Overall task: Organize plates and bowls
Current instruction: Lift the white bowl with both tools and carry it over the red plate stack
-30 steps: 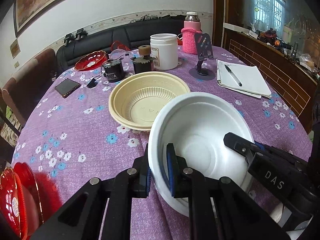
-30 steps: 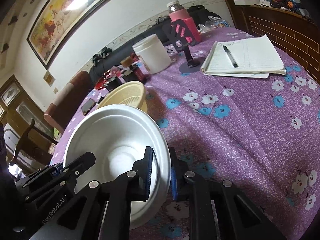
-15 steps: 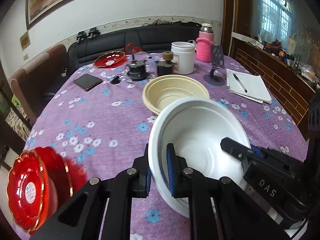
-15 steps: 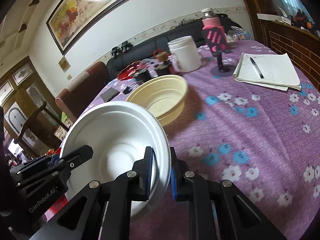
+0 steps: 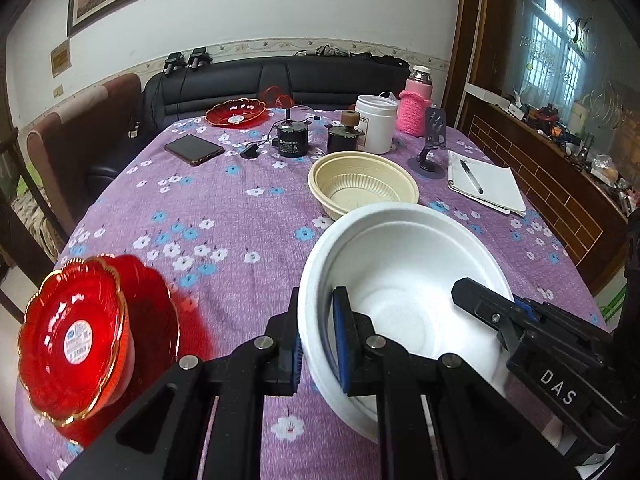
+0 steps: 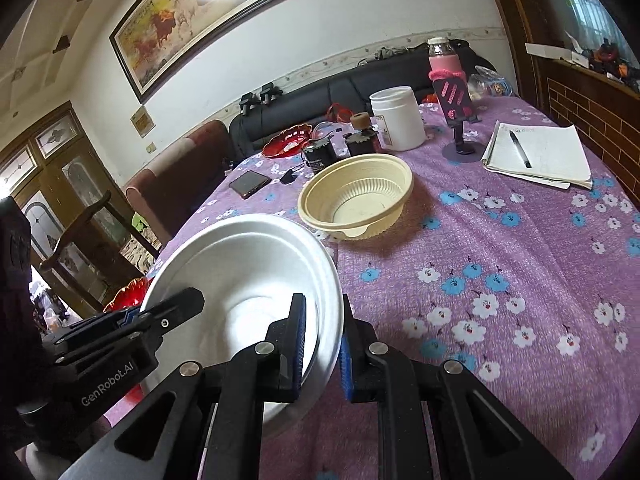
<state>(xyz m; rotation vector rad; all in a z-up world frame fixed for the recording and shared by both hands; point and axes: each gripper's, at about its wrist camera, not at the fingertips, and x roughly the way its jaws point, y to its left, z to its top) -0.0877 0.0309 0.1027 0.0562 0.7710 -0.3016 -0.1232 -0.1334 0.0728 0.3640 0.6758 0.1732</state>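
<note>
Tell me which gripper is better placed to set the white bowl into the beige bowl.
Probably the right gripper: it grips the white bowl on the rim side nearer the beige bowl.

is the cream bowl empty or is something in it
Empty: both wrist views show the cream bowl with a bare ribbed wall and bare bottom.

two bowls [image 5: 404, 276], two red plates [image 5: 80, 344]

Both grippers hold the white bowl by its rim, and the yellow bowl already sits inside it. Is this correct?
Not quite. Both the left gripper and right gripper do hold the white bowl by its rim, but the yellow bowl stands apart on the tablecloth beyond it, as the right wrist view shows.
</note>
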